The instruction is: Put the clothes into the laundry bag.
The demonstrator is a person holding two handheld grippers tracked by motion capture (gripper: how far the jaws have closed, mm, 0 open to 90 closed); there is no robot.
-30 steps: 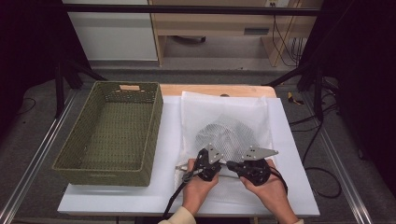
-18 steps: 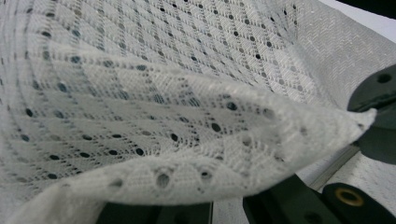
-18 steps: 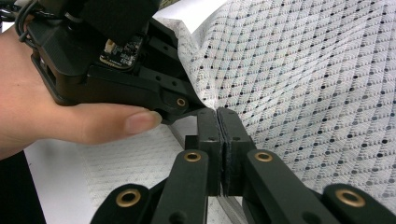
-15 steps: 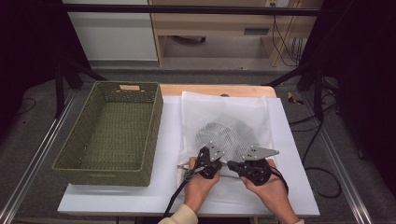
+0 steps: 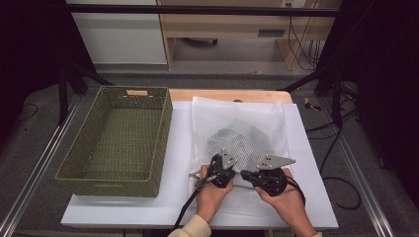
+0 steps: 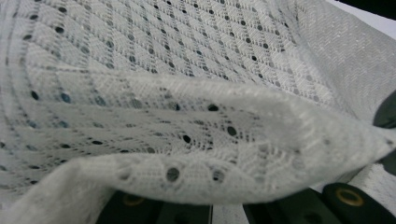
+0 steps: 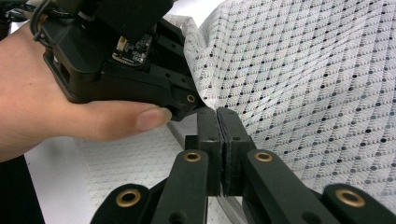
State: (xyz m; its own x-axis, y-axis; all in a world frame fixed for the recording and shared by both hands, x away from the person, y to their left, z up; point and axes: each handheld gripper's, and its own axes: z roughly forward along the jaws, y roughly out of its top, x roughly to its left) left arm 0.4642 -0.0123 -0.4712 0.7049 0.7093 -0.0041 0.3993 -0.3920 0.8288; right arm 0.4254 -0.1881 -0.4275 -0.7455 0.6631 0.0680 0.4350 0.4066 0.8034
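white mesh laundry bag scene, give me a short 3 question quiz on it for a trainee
1. True or false: the white mesh laundry bag lies inside the green woven basket.
2. On which side of the bag does the basket stand in the high view? A) left B) right C) behind it
3. Fill in: in the right gripper view, the right gripper has its jaws pressed ____ at the bag's near edge, close beside the left gripper.

Key: 1 false, the bag lies flat on the white table beside the basket. 2 A. 3 together.
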